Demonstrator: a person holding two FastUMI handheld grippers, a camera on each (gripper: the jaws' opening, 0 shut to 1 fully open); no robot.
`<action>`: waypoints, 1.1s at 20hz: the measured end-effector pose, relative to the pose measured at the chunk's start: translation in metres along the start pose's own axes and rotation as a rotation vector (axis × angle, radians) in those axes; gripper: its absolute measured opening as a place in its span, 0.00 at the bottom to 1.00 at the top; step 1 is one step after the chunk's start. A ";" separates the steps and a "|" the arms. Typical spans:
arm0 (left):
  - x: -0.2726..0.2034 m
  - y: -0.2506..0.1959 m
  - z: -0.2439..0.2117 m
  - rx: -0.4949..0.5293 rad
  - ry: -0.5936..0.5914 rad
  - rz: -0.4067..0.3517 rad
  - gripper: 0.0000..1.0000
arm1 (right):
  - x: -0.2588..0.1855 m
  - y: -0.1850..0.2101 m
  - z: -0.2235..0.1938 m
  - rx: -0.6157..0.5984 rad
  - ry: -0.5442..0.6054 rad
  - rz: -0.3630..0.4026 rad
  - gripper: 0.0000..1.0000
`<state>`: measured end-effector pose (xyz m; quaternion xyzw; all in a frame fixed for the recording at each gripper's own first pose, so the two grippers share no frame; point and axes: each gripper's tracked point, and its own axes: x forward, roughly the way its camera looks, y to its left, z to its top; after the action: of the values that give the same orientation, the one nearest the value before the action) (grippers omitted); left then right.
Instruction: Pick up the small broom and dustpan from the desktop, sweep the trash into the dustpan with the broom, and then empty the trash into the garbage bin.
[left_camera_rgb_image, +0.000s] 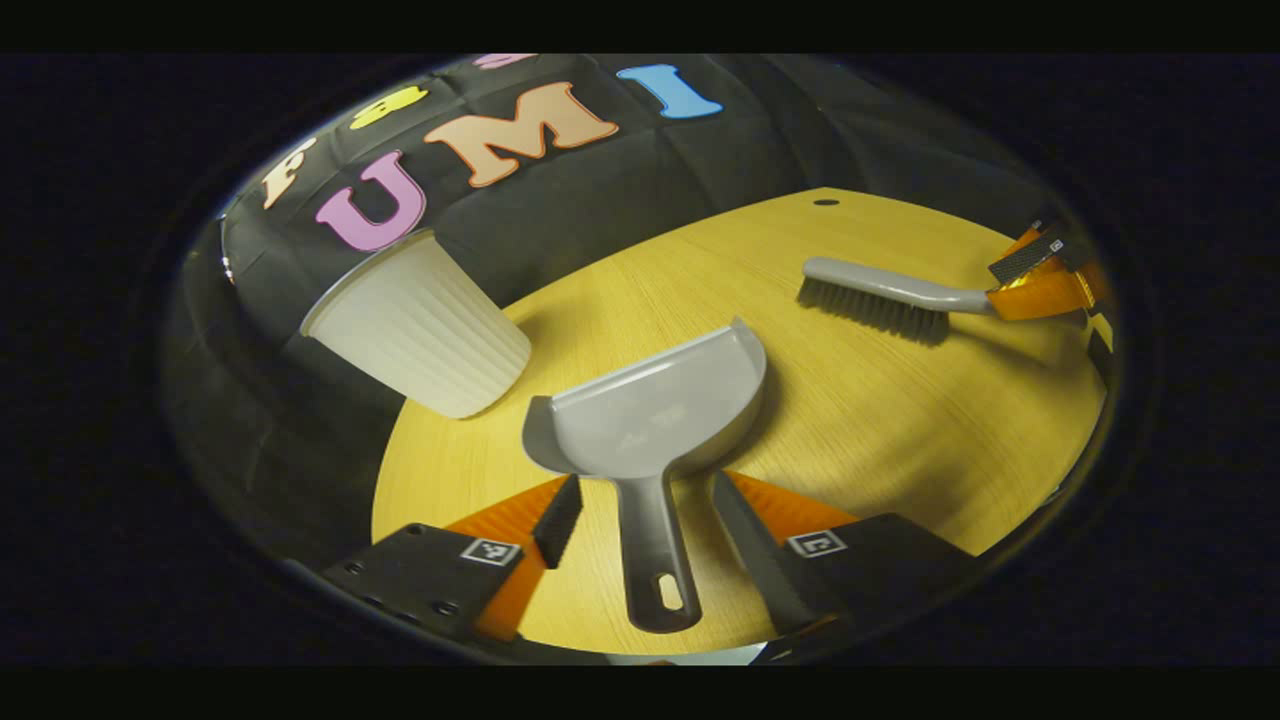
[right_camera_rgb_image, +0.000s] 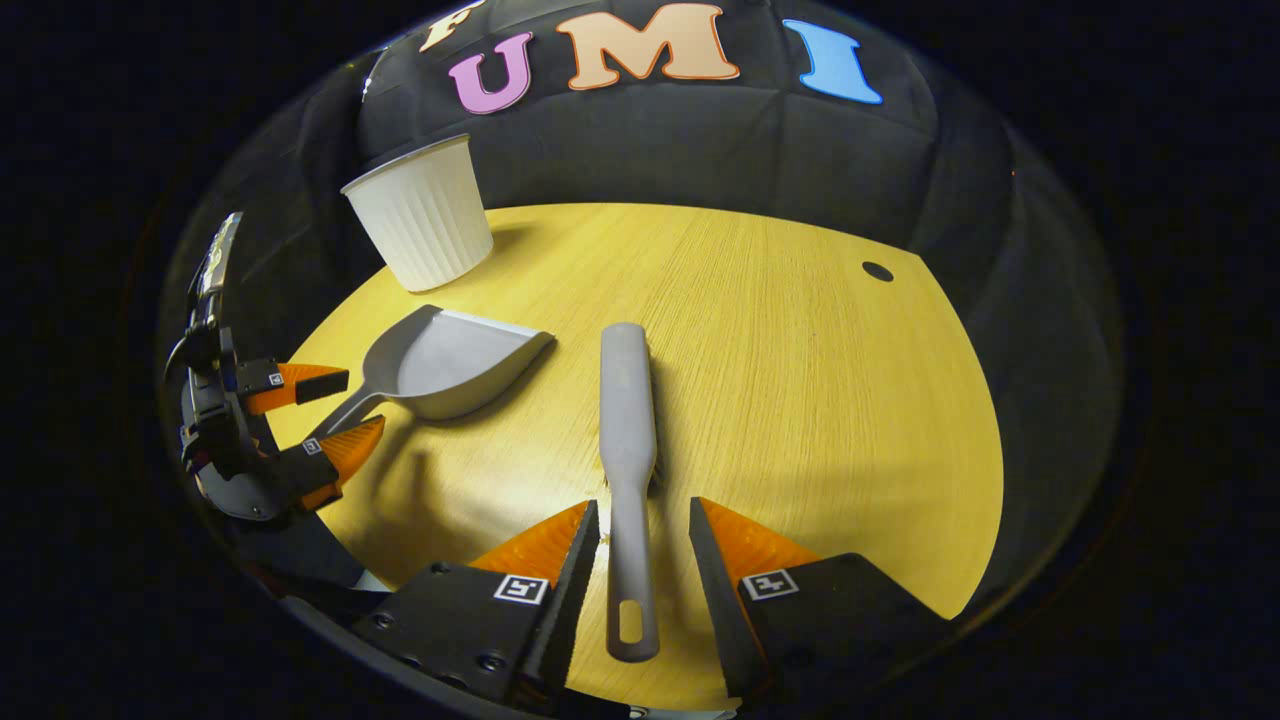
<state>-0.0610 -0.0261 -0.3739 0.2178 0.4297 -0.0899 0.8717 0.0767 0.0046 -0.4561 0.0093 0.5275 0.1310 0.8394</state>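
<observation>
In the left gripper view, I have the left gripper (left_camera_rgb_image: 640, 515) straddling the handle of the dustpan (left_camera_rgb_image: 650, 410), which lies flat on the wooden surface (left_camera_rgb_image: 900, 420) with its mouth pointing away from me. The jaws stand open, one on each side of the handle with a gap on both sides, so nothing is gripped yet. Far off to the right I see the broom (left_camera_rgb_image: 880, 298) lying bristles down, with the right gripper (left_camera_rgb_image: 1040, 275) at the end of its handle. The white ribbed garbage bin (left_camera_rgb_image: 420, 325) stands at the surface's far left edge, just beyond the dustpan.

In the right gripper view, the right gripper (right_camera_rgb_image: 645, 560) sits astride the broom (right_camera_rgb_image: 628, 440) handle, jaws open and apart from it on both sides. The dustpan (right_camera_rgb_image: 450, 365) lies to the left, the left gripper (right_camera_rgb_image: 320, 420) around its handle, and the garbage bin (right_camera_rgb_image: 425, 215) stands upright behind it.

I judge the task barely begun: both tools lie on the surface, lined up for grasping but not held. Closing, lifting, sweeping and emptying are all left. I can make out no trash on the surface. Nothing blocks either grasp; a small dark hole (right_camera_rgb_image: 877, 271) near the far edge is well away. The bin stands close to the dustpan, so I'd mind it when lifting.
</observation>
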 end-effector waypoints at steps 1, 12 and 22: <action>-0.005 0.005 0.006 -0.013 -0.022 0.018 0.89 | -0.009 -0.001 0.007 -0.002 -0.018 -0.001 0.56; -0.137 0.076 0.175 -0.346 -0.567 0.179 0.93 | -0.148 0.005 0.147 0.088 -0.648 0.029 0.92; -0.206 0.098 0.235 -0.311 -0.823 0.086 0.92 | -0.262 0.012 0.202 0.083 -0.980 -0.201 0.92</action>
<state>0.0131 -0.0523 -0.0556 0.0477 0.0457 -0.0671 0.9956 0.1458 -0.0191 -0.1334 0.0524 0.0741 0.0086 0.9958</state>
